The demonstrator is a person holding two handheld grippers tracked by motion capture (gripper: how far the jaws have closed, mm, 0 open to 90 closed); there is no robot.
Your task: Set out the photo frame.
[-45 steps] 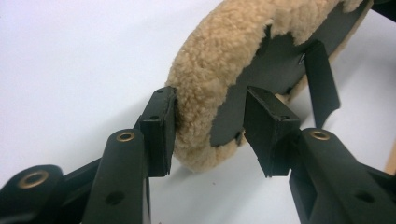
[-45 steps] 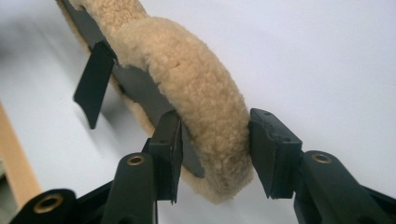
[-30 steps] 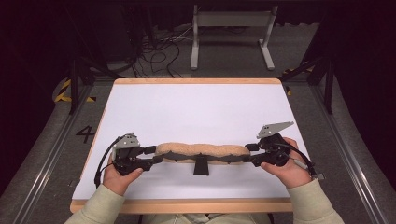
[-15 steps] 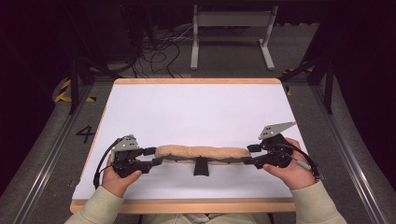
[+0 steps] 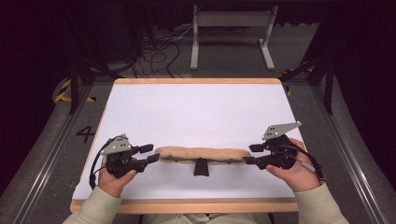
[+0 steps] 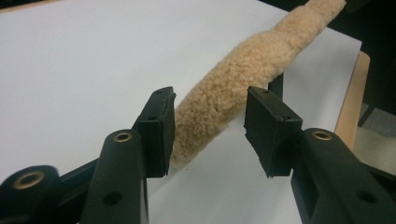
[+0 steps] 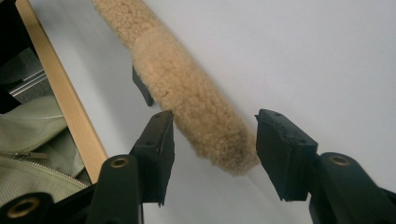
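Observation:
A long tan fleece-covered pad (image 5: 201, 154) lies crosswise near the front of the white table (image 5: 196, 112), with a black strap piece (image 5: 201, 168) under its middle. My left gripper (image 5: 148, 154) stands open at the pad's left end; in the left gripper view the fleece pad (image 6: 233, 88) tip lies between the jaws, close against the left pad. My right gripper (image 5: 253, 154) is open at the pad's right end; in the right gripper view the fleece pad (image 7: 191, 98) end sits between the spread jaws.
The table's wooden front edge (image 5: 187, 205) runs just behind the hands. A pale green sleeve and jacket (image 7: 32, 154) lies past that edge. Cables and a metal stand (image 5: 229, 28) are on the floor beyond the table.
Both grippers have let go of the pad's ends and opened. The pad has settled flat on the table, and the hands sit slightly farther apart.

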